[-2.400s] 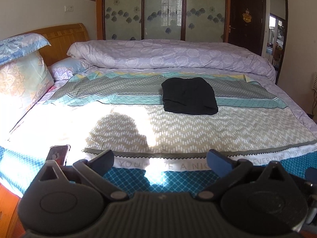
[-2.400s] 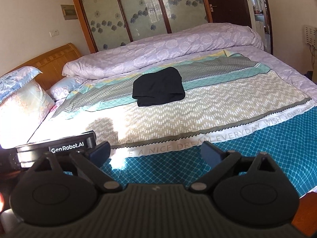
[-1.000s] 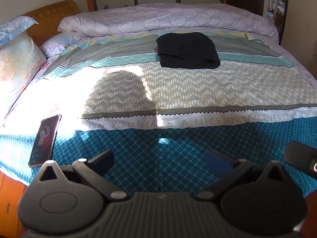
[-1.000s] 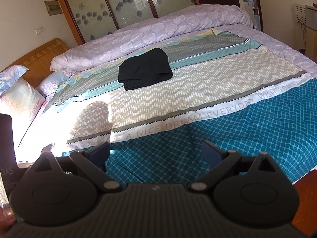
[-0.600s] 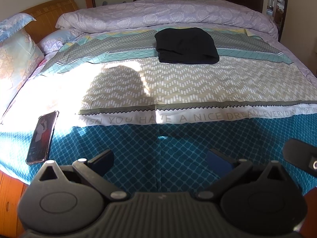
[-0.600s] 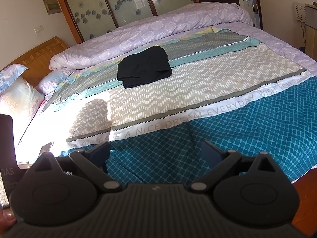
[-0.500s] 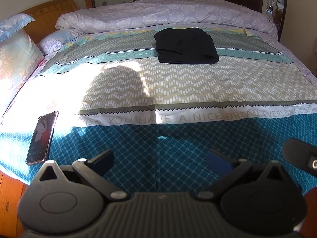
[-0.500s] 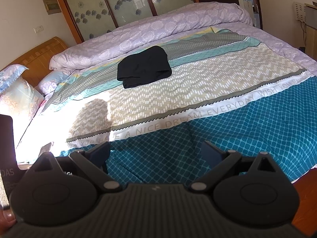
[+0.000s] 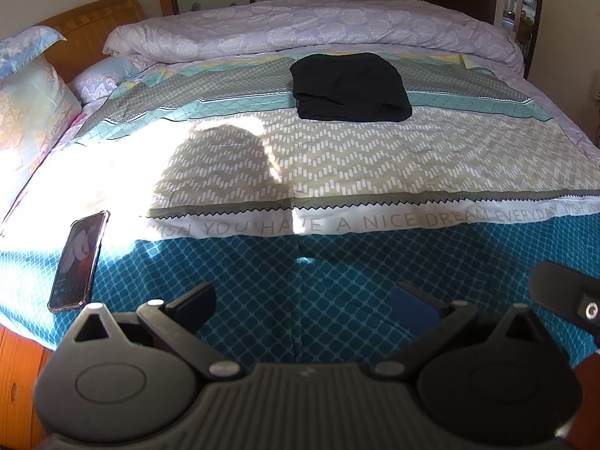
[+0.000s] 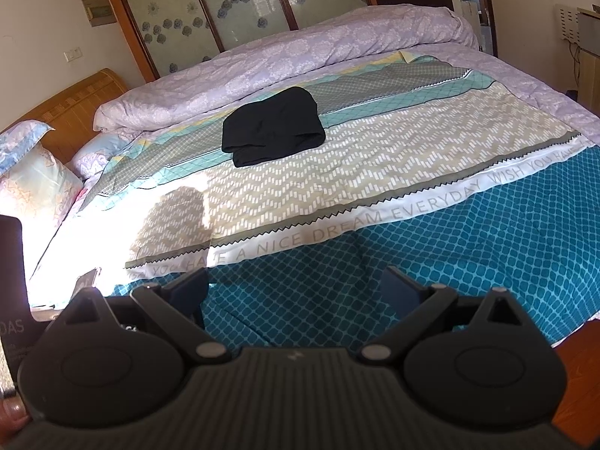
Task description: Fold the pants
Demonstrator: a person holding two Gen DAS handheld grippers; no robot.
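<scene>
Your black pants (image 9: 350, 88) lie as a compact folded bundle far up the bed (image 9: 337, 292), on the grey and mint bands of the patterned cover, just short of the rolled lilac duvet (image 9: 300, 28). From the right wrist view the bundle (image 10: 273, 131) shows stacked layers at its near edge, with a rounded fold along the right side. Judging by that shape, the folding looks finished, or very nearly so: no leg or waistband trails loose that you can see.

Your left gripper (image 9: 303, 305) hangs above the teal foot of the bed, its fingers (image 9: 195, 302) spread wide with nothing between them. Your right gripper (image 10: 294, 290) is the same: fingers (image 10: 399, 287) wide apart, empty, over the teal cover and well apart from the bundle. Neither tool touches the pants.

A phone (image 9: 78, 262) lies on the cover at your left, near the bed's edge, clear of the work.

What is left, if anything, is small. You might square the bundle or press it flat, but the far side of it is hidden from both views, so you cannot tell whether it needs tidying there. If you do reach back in, mind that the bundle sits well up the bed.
</scene>
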